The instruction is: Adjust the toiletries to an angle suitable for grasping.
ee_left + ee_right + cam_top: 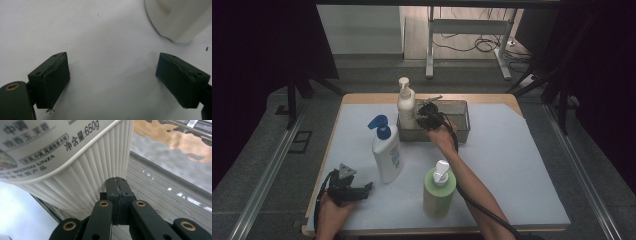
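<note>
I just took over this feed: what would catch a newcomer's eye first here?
Three pump bottles stand out: a cream bottle upright in the left end of the metal basket at the table's far side, a blue-pump bottle mid-table, and a green bottle nearest the person. The right gripper sits shut inside the basket beside the cream bottle, while the left gripper rests open at the near left.

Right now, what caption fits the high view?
Right gripper at the metal basket beside a cream pump bottle.

Overhead forward-down, claw cameras close, table [512, 150] shared
</note>
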A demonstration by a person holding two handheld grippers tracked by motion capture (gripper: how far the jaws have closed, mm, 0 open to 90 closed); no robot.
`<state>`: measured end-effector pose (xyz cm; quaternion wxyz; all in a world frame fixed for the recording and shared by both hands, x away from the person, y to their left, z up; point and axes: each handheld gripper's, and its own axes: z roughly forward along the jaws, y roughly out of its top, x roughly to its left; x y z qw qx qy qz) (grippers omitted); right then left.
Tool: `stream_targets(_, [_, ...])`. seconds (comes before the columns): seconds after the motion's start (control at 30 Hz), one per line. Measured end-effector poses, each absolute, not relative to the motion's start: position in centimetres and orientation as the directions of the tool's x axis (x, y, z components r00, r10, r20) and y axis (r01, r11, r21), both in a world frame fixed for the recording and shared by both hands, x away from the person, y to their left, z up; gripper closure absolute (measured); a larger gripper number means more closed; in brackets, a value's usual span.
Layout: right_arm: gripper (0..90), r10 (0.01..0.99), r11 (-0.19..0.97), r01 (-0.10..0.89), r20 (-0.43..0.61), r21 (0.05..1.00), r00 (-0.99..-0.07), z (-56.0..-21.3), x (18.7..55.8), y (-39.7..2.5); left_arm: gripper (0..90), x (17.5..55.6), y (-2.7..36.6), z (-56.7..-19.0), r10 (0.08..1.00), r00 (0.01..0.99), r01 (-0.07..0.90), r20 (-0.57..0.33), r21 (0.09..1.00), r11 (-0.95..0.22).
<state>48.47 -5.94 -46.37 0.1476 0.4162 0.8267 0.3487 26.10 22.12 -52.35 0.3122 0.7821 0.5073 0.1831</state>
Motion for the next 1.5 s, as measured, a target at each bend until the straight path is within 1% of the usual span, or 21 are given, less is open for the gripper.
stream_targets(0.4, [89.8, 0.777, 0.429, 0.573, 0.038, 0.698, -0.628, -46.4, 48.3, -5.1, 11.5, 26.1, 22.1, -52.4, 0.908, 0.418, 0.679, -0.030, 0.674, -0.291])
stream_targets(0.73, [89.5, 0.775, 0.425, 0.573, 0.047, 0.701, -0.631, -46.4, 48.3, -5.3, 11.5, 26.1, 22.1, -52.4, 0.908, 0.419, 0.678, -0.028, 0.675, -0.292])
stream_targets(0.8, [85.9, 0.772, 0.426, 0.572, 0.048, 0.700, -0.634, -46.4, 48.3, -5.4, 11.5, 26.1, 22.1, -52.4, 0.908, 0.419, 0.678, -0.028, 0.675, -0.292])
stream_targets(0.97, [80.2, 0.769, 0.418, 0.574, 0.063, 0.704, -0.636, -46.4, 48.2, -5.9, 11.5, 26.1, 22.1, -52.4, 0.907, 0.419, 0.678, -0.028, 0.675, -0.292])
stream_targets(1.03, [75.2, 0.765, 0.423, 0.573, 0.063, 0.702, -0.641, -46.4, 48.1, -6.1, 11.5, 26.1, 22.1, -52.4, 0.908, 0.419, 0.678, -0.028, 0.675, -0.292])
stream_targets(1.13, [65.4, 0.762, 0.423, 0.573, 0.067, 0.702, -0.644, -46.2, 47.9, -6.5, 11.5, 26.1, 22.1, -52.4, 0.908, 0.419, 0.678, -0.028, 0.675, -0.292])
stream_targets(1.17, [65.4, 0.762, 0.423, 0.573, 0.067, 0.702, -0.644, -46.2, 47.9, -6.5, 11.5, 26.1, 22.1, -52.4, 0.908, 0.419, 0.678, -0.028, 0.675, -0.292])
stream_targets(1.2, [57.6, 0.755, 0.424, 0.572, 0.075, 0.702, -0.652, -46.1, 47.9, -6.8, 11.4, 26.1, 22.1, -52.4, 0.908, 0.419, 0.678, -0.027, 0.675, -0.293])
stream_targets(1.27, [52.6, 0.747, 0.426, 0.566, 0.079, 0.705, -0.660, -46.0, 47.8, -7.0, 11.5, 26.1, 22.1, -52.4, 0.908, 0.419, 0.678, -0.028, 0.675, -0.292])
stream_targets(1.37, [47.6, 0.737, 0.421, 0.555, 0.085, 0.717, -0.670, -45.6, 47.6, -7.5, 11.5, 26.1, 22.1, -52.4, 0.908, 0.419, 0.678, -0.027, 0.675, -0.293])
stream_targets(1.4, [47.6, 0.737, 0.421, 0.555, 0.085, 0.717, -0.670, -45.6, 47.6, -7.5, 11.5, 26.1, 22.1, -52.4, 0.908, 0.419, 0.678, -0.027, 0.675, -0.293])
stream_targets(1.43, [44.3, 0.732, 0.422, 0.546, 0.083, 0.724, -0.676, -45.3, 47.5, -7.8, 11.5, 26.1, 22.1, -52.4, 0.908, 0.419, 0.678, -0.027, 0.675, -0.292])
stream_targets(1.47, [42.8, 0.728, 0.424, 0.540, 0.082, 0.727, -0.681, -45.2, 47.4, -7.9, 11.5, 26.1, 22.1, -52.4, 0.908, 0.419, 0.678, -0.027, 0.675, -0.292])
stream_targets(1.5, [42.8, 0.728, 0.424, 0.540, 0.082, 0.727, -0.681, -45.2, 47.4, -7.9, 11.5, 26.1, 22.1, -52.4, 0.908, 0.419, 0.678, -0.027, 0.675, -0.292])
